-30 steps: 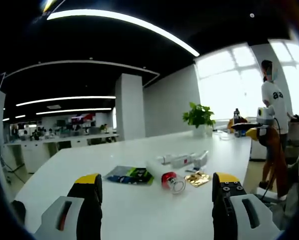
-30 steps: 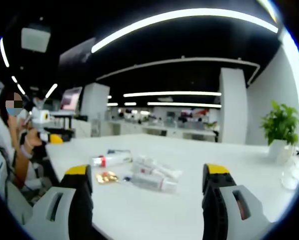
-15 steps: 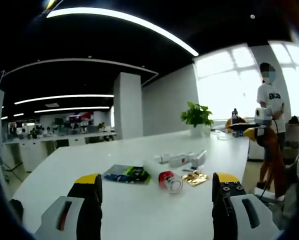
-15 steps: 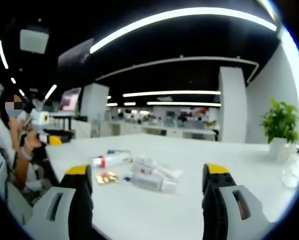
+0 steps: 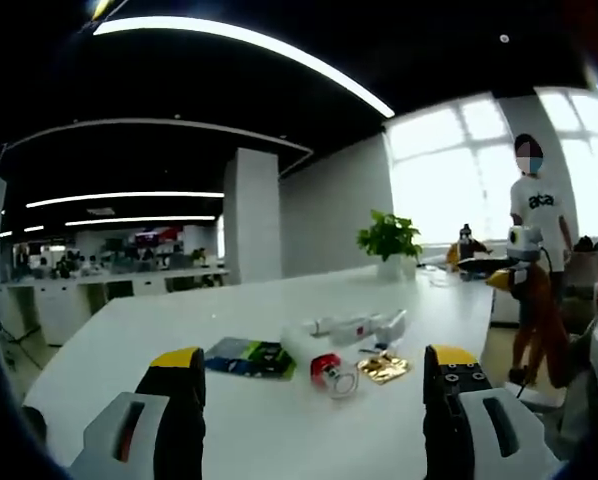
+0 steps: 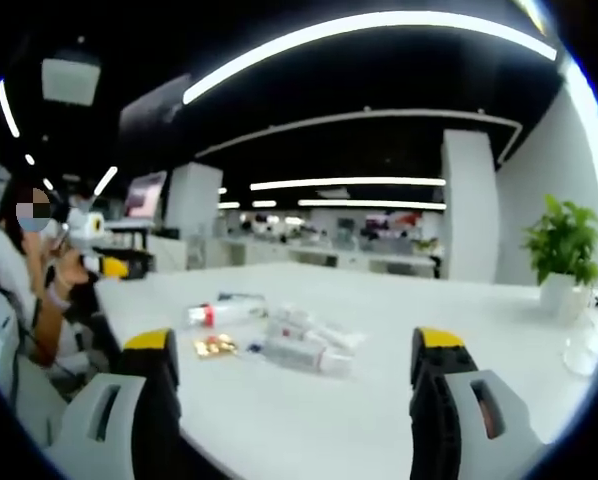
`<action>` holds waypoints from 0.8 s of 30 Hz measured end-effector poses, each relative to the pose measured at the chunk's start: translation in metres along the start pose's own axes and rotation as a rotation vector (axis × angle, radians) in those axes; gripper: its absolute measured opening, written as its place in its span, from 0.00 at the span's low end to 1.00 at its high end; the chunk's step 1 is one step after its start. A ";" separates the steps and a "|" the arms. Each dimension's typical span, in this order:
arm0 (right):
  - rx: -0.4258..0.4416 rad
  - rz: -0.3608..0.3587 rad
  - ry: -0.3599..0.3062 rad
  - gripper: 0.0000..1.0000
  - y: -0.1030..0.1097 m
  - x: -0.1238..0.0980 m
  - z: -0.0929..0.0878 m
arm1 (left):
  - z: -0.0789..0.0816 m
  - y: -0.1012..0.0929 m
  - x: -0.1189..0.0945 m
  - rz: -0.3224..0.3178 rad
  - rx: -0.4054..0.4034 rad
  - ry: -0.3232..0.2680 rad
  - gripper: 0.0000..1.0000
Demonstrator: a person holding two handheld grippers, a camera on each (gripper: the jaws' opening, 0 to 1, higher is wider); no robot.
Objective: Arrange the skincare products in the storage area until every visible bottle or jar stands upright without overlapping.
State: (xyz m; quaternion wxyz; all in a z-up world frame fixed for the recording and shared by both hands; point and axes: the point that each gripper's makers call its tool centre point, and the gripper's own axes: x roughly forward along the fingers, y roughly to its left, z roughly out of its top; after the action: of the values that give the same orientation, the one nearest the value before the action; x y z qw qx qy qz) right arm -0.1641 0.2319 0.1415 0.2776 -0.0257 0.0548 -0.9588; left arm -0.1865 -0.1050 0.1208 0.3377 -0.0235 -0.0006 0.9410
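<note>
White tabletop [image 5: 229, 440] carries our whole job, and none of it is upright yet. In the left gripper view, our left tongs [image 5: 314, 385] are spread wide and hold nothing; between and beyond them lies a cluster of skincare products: a white bottle with a red collar [image 5: 317, 356] on its side with its mouth toward us, white tubes [image 5: 354, 325] lying behind it, a gold foil sachet [image 5: 384, 367] just beside the bottle, and a dark printed packet [image 5: 249, 356] flat to the other side.

In the right gripper view, our right tongs [image 6: 291, 388] are likewise spread and empty, and we meet the same cluster from the opposite side: a red-banded tube [image 6: 224, 313], pale tubes [image 6: 304, 345] touching one another, and the gold sachet [image 6: 215, 346]. The blur is heavy there, so we cannot say how many tubes lie in that pile.

We judge the work barely begun. A round bottle lying on a smooth surface may roll off when we close on it. The tubes lie touching, so one pinch could drag a neighbour. Tubes stood on narrow caps could topple, knocking others. Both tongs approach from opposite sides and could collide.
</note>
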 end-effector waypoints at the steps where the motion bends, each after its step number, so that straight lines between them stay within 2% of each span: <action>1: 0.005 0.006 -0.007 0.96 0.001 -0.002 0.001 | -0.002 -0.001 0.000 -0.001 0.005 0.009 0.92; 7: 0.018 0.000 -0.001 0.96 -0.003 -0.002 -0.005 | -0.007 -0.002 -0.004 -0.005 0.006 0.020 0.91; 13: 0.039 0.027 -0.001 0.95 0.002 -0.002 -0.012 | -0.012 -0.005 -0.002 -0.003 0.014 0.038 0.91; 17: 0.058 0.043 -0.011 0.94 0.005 -0.005 -0.013 | -0.015 -0.012 0.005 -0.017 0.021 0.051 0.91; 22: 0.043 0.061 -0.014 0.93 0.011 -0.007 -0.012 | -0.010 -0.013 0.020 -0.018 0.016 0.029 0.90; 24: 0.041 0.066 -0.016 0.93 0.014 -0.008 -0.012 | -0.014 -0.013 0.026 -0.003 0.041 0.054 0.90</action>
State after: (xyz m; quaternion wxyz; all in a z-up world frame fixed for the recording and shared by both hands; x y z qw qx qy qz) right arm -0.1505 0.2252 0.1279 0.3099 -0.0257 0.0339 -0.9498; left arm -0.1980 -0.0788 0.1055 0.3391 -0.0418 0.0279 0.9394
